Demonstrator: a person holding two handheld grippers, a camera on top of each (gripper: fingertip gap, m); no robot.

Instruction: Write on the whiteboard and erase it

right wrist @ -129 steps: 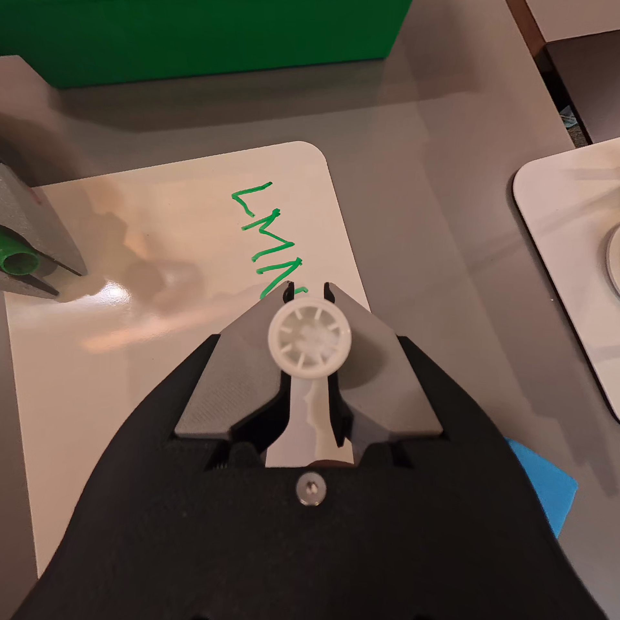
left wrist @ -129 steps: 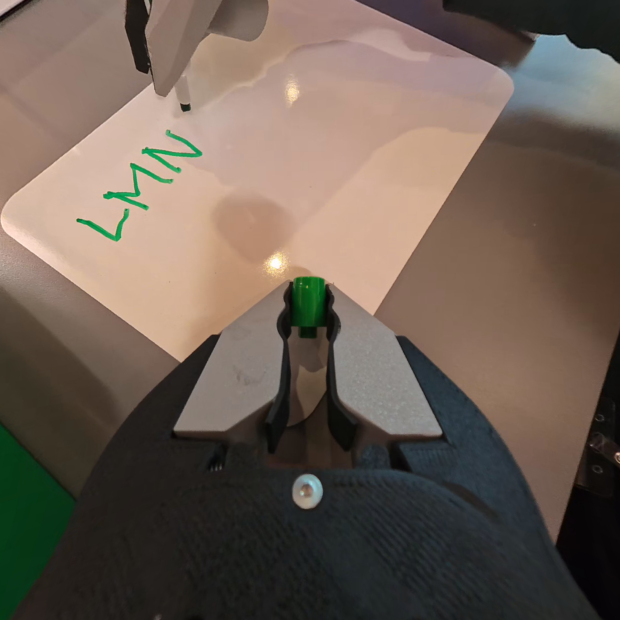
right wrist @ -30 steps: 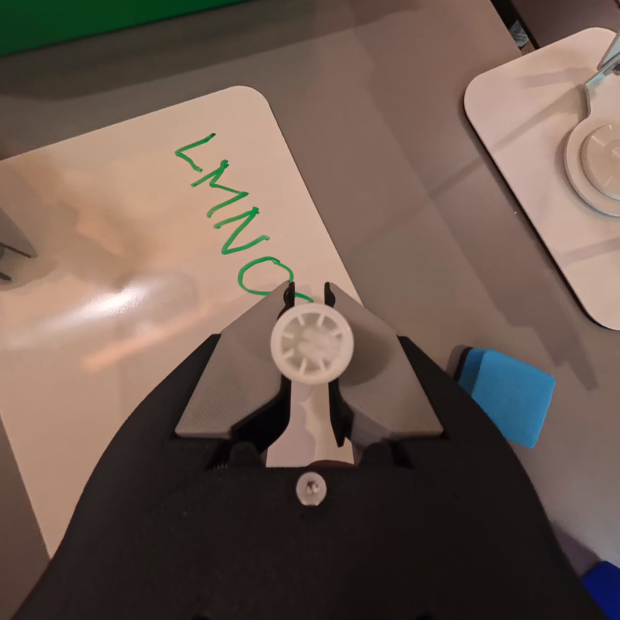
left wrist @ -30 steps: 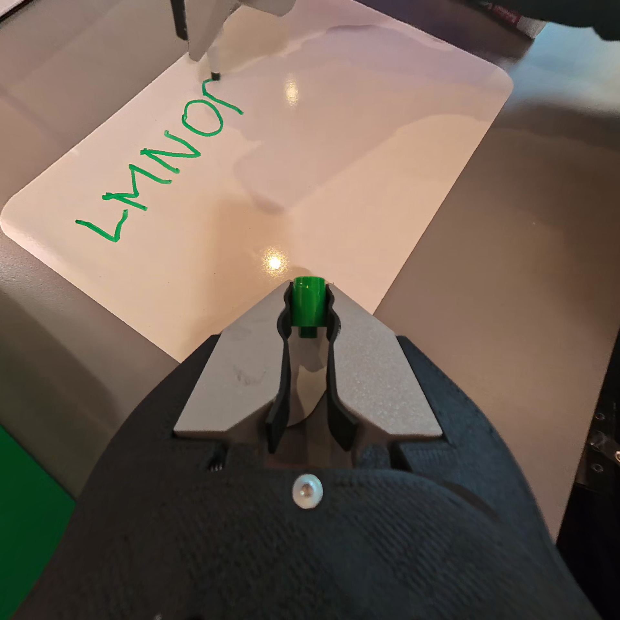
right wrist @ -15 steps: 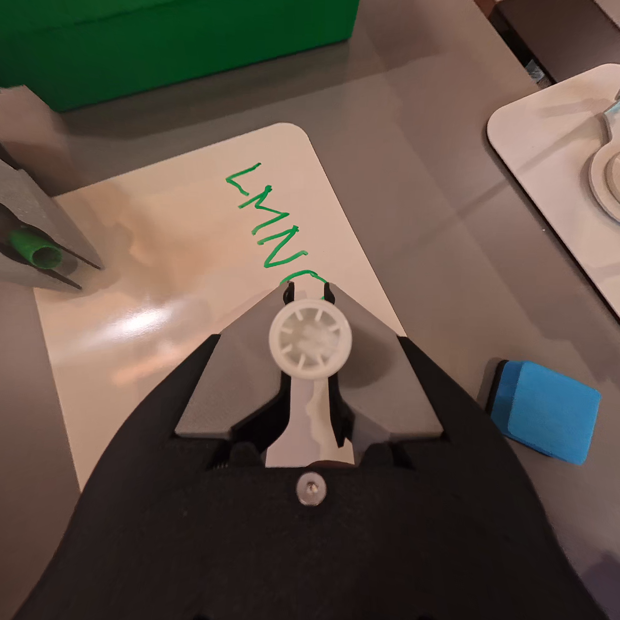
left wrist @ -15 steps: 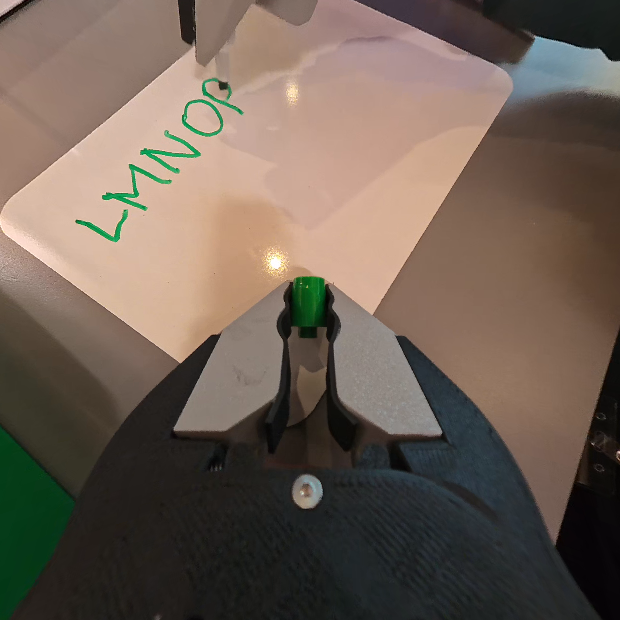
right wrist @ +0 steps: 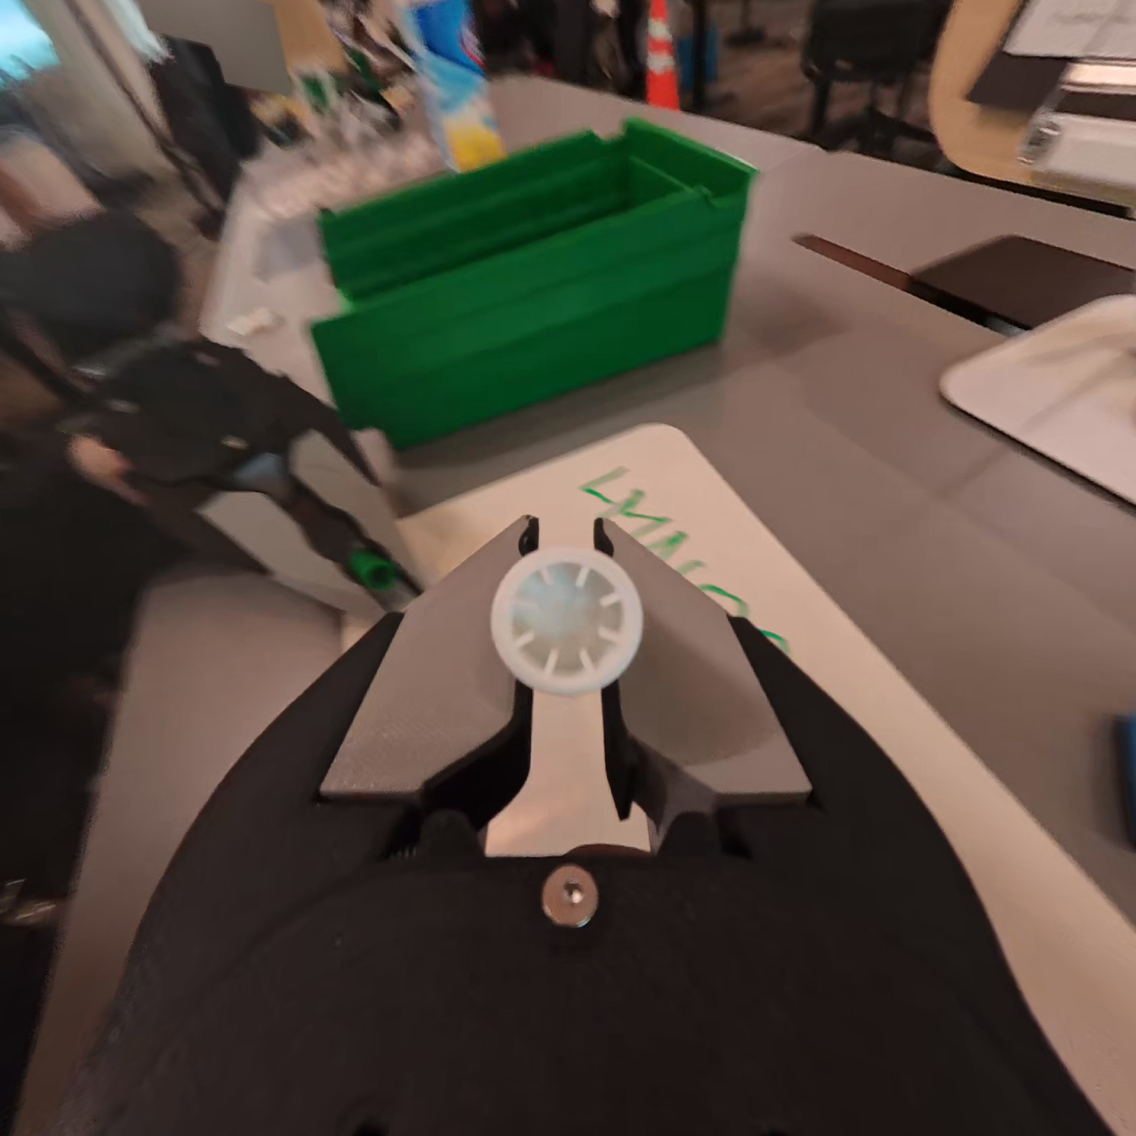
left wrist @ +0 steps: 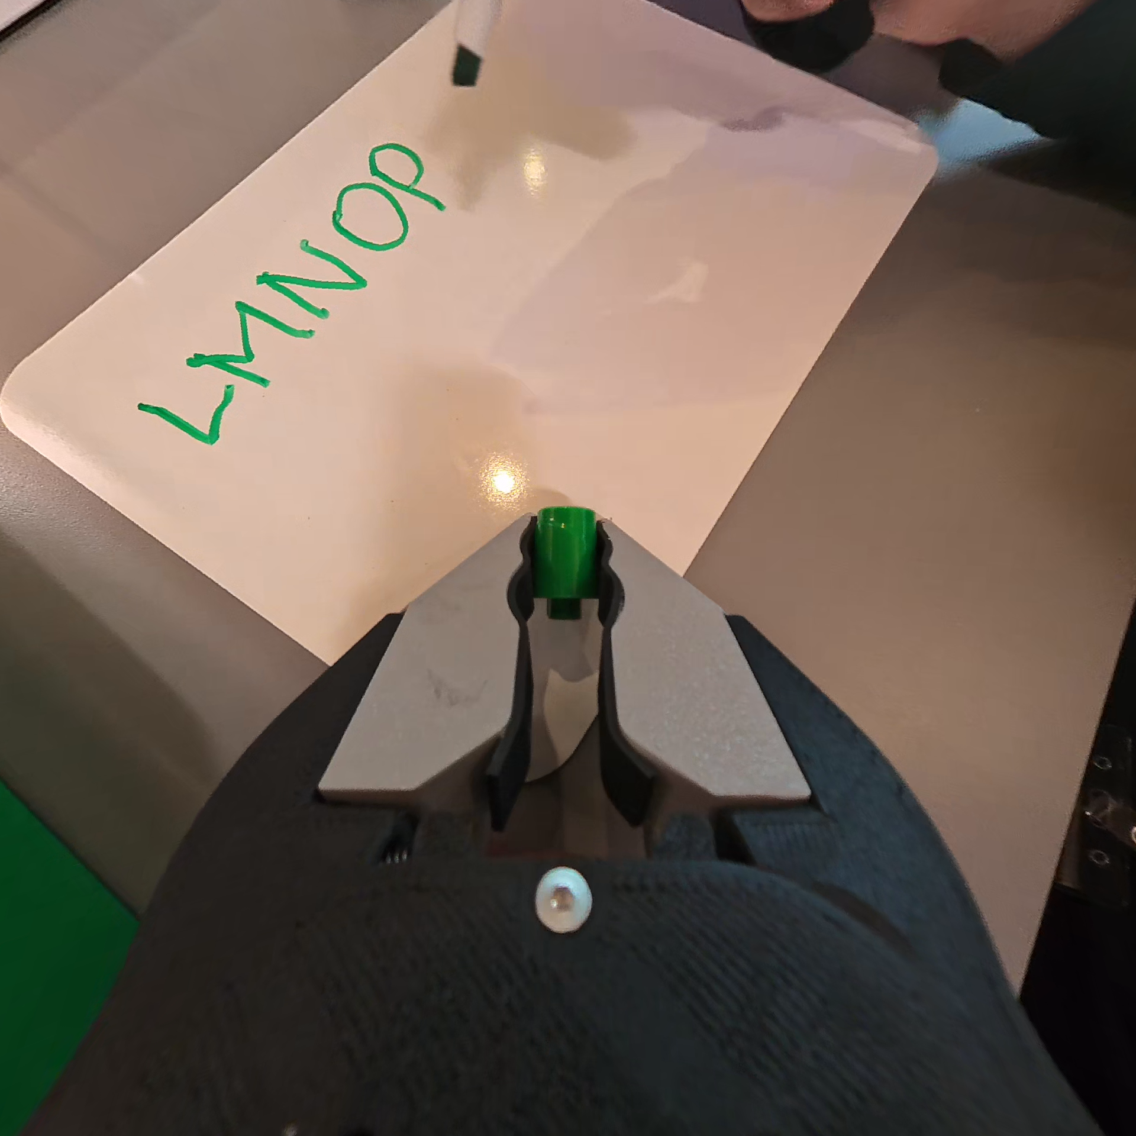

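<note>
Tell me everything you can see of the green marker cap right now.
The green marker cap is a small, glossy, plastic-looking cylinder clamped between the left gripper fingertips, its flat end pointing forward and a narrower green stub behind it. It hangs above the near edge of the whiteboard, not on the marker. In the right wrist view it shows blurred.

Whiteboard [left wrist: 615, 319] right half bare; green bin [right wrist: 522, 332] blocks far edge; table [left wrist: 922, 492] beside board free.

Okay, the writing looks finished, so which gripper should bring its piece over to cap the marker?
Probably the right gripper: it holds the marker lifted off the whiteboard, free to travel, while the left gripper holds the green cap level, open end facing outward.
</note>
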